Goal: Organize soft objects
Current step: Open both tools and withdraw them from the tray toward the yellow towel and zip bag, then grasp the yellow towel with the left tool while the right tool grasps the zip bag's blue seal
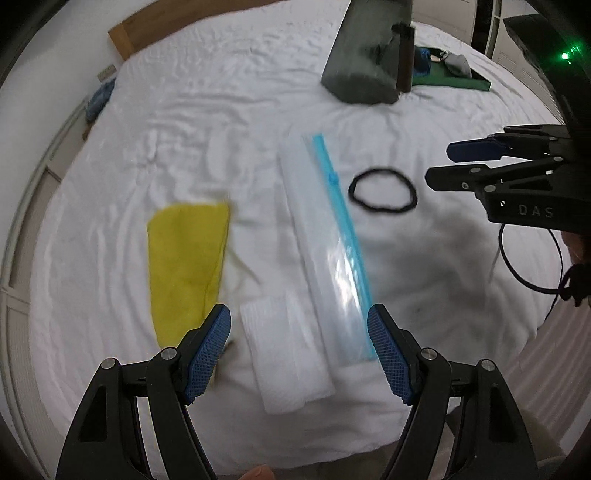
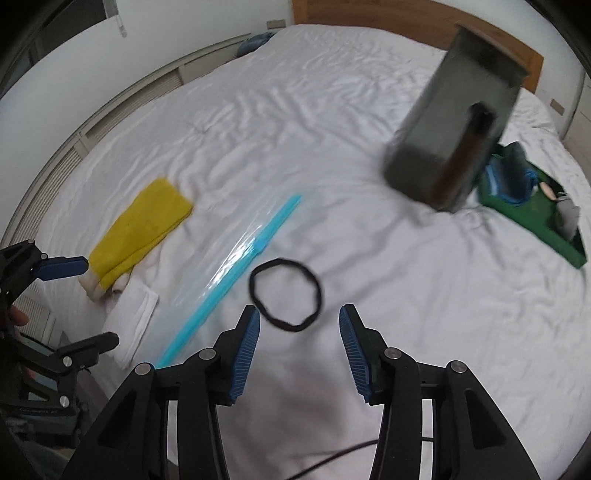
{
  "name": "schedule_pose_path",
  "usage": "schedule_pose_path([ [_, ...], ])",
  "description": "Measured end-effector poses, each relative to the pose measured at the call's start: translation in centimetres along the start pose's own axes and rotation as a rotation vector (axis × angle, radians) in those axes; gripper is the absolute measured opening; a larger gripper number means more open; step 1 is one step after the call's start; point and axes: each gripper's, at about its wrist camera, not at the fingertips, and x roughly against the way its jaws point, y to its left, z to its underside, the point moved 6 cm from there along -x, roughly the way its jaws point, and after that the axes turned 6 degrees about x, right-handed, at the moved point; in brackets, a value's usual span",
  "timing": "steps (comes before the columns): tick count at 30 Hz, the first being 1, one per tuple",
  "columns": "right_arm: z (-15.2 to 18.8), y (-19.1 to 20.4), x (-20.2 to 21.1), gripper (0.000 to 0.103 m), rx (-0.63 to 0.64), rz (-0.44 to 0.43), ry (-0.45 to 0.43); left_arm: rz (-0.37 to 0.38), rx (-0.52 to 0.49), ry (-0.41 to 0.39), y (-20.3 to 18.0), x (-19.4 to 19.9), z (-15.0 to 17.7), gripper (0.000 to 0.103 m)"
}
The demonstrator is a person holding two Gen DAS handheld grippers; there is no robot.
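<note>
On the white bed lie a folded yellow cloth [image 1: 186, 266] [image 2: 140, 232], a folded white cloth [image 1: 286, 354] [image 2: 133, 317], a clear zip bag with a blue seal [image 1: 332, 243] [image 2: 236, 273] and a black elastic band [image 1: 382, 195] [image 2: 286, 293]. My left gripper [image 1: 299, 325] is open above the white cloth and the bag's near end. My right gripper [image 2: 299, 321] is open just short of the black band; it also shows at the right of the left wrist view [image 1: 439, 162]. Neither holds anything.
A grey fabric box with a dark handle [image 1: 365, 55] [image 2: 450, 140] stands on the bed further back. A green tray [image 2: 535, 221] [image 1: 454, 79] with blue cloth and small items lies beyond it. A wooden headboard [image 2: 406, 22] and a wall panel [image 2: 129, 99] border the bed.
</note>
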Motion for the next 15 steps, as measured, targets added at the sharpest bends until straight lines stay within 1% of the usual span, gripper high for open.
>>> schedule_pose_path([
  [2, 0.1, 0.4, -1.2, 0.047, 0.002, -0.007, 0.011, 0.016, 0.02, 0.016, 0.8, -0.5, 1.2, 0.071],
  [4, 0.4, 0.7, -2.3, 0.047, 0.006, -0.01, 0.016, 0.023, 0.024, 0.025, 1.1, -0.8, 1.8, 0.071],
  [6, 0.5, 0.2, -3.8, 0.048, 0.005, -0.013, 0.018, 0.014, 0.031, 0.036, 1.7, -1.6, 2.3, 0.071],
  [10, 0.7, 0.8, -5.4, 0.049, 0.007, -0.016, 0.024, 0.011, 0.067, 0.065, 2.9, -3.1, 2.8, 0.071],
  [13, 0.7, 1.5, -6.3, 0.049, 0.014, -0.021, 0.026, 0.03, 0.093, 0.08, 3.2, -3.6, 3.1, 0.071],
  [15, 0.7, 1.6, -6.7, 0.051, 0.021, -0.019, 0.029, 0.058, 0.11, 0.096, 3.2, -4.0, 3.2, 0.071],
])
